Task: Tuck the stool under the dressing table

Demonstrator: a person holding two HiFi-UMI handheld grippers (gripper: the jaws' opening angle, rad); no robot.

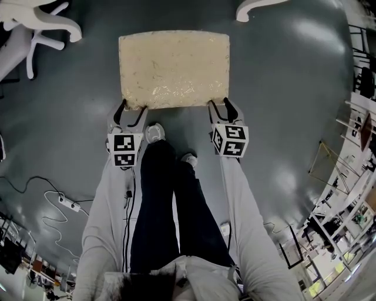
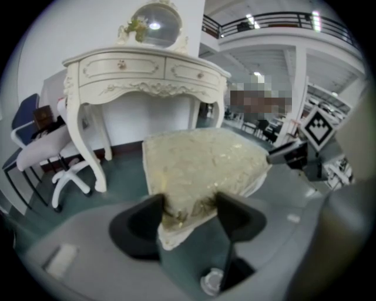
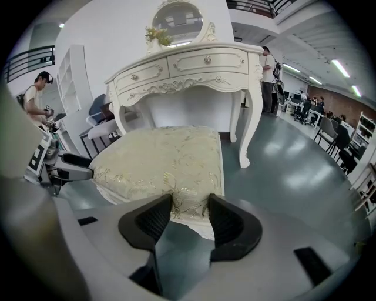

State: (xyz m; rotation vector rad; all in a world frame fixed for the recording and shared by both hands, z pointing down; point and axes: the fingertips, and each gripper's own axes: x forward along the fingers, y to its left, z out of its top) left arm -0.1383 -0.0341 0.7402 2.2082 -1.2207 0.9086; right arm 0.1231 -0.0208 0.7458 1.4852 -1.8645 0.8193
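The stool [image 1: 174,69] has a cream, gold-patterned cushion and stands on the grey floor in front of me. My left gripper [image 1: 131,111] is shut on the cushion's near left corner [image 2: 188,206]. My right gripper [image 1: 218,109] is shut on its near right corner [image 3: 191,203]. The white dressing table [image 3: 194,73] with an oval mirror [image 2: 154,24] stands just beyond the stool; its curved legs [image 1: 258,8] show at the head view's top edge. The stool's own legs are hidden under the cushion.
A white swivel chair [image 1: 35,26] stands at the far left next to the table. A power strip and cable [image 1: 67,203] lie on the floor at my left. Shelving and desks [image 1: 352,176] line the right side. People stand in the background [image 3: 36,94].
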